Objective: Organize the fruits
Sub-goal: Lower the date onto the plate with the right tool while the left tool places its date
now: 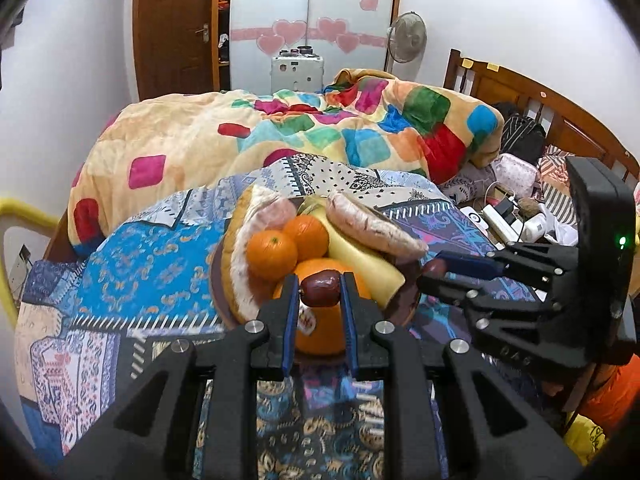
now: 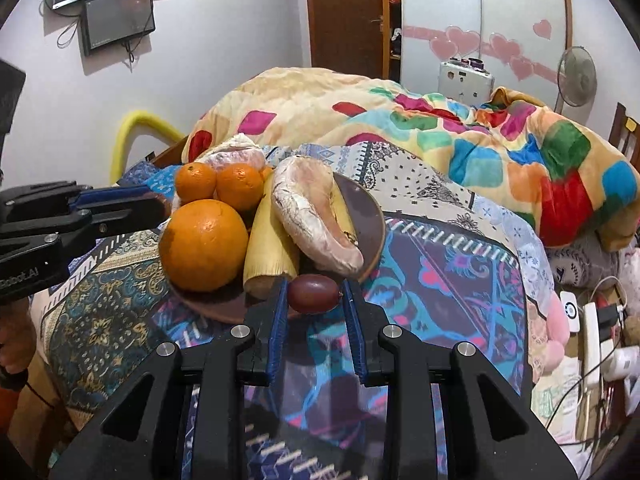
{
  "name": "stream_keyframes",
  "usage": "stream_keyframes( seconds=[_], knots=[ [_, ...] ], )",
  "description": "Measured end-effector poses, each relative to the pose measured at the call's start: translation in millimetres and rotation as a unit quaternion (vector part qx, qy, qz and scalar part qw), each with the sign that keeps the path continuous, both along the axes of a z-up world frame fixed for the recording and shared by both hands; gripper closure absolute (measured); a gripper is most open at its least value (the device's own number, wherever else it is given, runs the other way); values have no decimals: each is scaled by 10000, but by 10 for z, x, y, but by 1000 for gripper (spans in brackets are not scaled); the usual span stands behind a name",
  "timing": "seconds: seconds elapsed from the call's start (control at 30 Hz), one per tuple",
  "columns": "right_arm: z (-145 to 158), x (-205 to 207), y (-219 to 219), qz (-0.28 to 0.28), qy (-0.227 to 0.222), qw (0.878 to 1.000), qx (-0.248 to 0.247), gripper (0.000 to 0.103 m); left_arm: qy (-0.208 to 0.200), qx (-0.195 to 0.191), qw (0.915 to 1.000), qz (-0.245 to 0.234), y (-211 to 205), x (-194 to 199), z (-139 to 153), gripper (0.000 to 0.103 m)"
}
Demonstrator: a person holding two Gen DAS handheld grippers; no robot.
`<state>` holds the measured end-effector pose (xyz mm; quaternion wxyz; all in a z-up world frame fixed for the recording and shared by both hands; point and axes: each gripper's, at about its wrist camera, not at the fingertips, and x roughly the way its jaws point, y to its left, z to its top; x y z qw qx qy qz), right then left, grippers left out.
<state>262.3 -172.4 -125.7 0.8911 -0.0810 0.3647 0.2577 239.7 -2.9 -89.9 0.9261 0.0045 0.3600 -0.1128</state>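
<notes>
Two dark red dates are the things in hand: the left date sits clamped between the blue pads of the left tool, crosswise, in front of the big orange; the right date is clamped the same way in the right tool, over the near rim of the plate. Each is gripped across its length, likely because so small and smooth a fruit would slip out otherwise; both tools tilt downward toward the plate (a fair sign the dates either belong there or came from it, though which I cannot tell).

Around them the brown plate is heaped: the big orange in front, two small oranges behind it, a pale banana lying lengthwise, and pinkish pomelo wedges draped over the top; little bare plate is left, so any date set down would need the rim.

The plate rests on a patterned sheet on the bed, with a chequered quilt bunched behind.
</notes>
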Motion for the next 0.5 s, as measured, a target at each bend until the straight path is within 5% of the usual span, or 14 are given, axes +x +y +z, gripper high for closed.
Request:
stream_keyframes(
  seconds=[0.5],
  knots=[
    [-109, 146, 40, 1, 155, 9997, -193, 78, 37, 110, 9999, -58, -188, 348, -80, 83]
  ],
)
